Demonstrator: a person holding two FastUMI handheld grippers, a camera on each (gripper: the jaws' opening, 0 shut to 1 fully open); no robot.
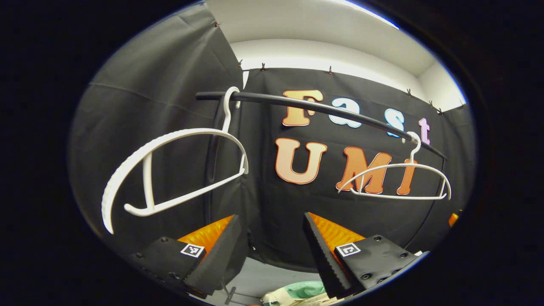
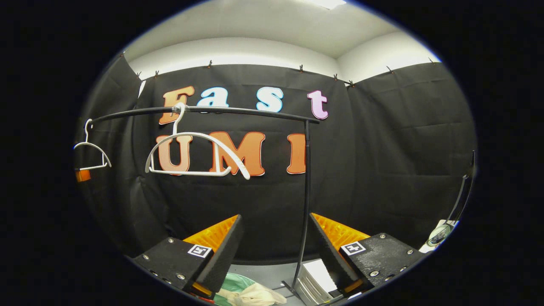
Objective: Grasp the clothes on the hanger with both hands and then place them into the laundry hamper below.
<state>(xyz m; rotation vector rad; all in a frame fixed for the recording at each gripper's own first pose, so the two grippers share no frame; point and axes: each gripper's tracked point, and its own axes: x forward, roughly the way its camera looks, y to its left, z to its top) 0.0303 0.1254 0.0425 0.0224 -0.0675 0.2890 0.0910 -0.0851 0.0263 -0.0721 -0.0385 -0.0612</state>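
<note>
Two bare white hangers hang on a black rail (image 1: 323, 108). In the left gripper view one hanger (image 1: 170, 170) is close at the left and the other hanger (image 1: 397, 180) is farther right. My left gripper (image 1: 272, 250) is open with nothing between its fingers. Pale cream and green clothes (image 1: 297, 293) lie low, below the fingers. In the right gripper view the rail (image 2: 238, 110) carries a hanger (image 2: 195, 155) and a second hanger (image 2: 91, 153) at far left. My right gripper (image 2: 276, 250) is open and holds nothing. Clothes (image 2: 242, 293) lie below it.
The rail's upright black post (image 2: 305, 199) stands between the right gripper's fingers, down to a base on the grey floor. A white ribbed object (image 2: 314, 280) sits beside the post's foot. A round object on a stand (image 2: 440, 233) is at the far right.
</note>
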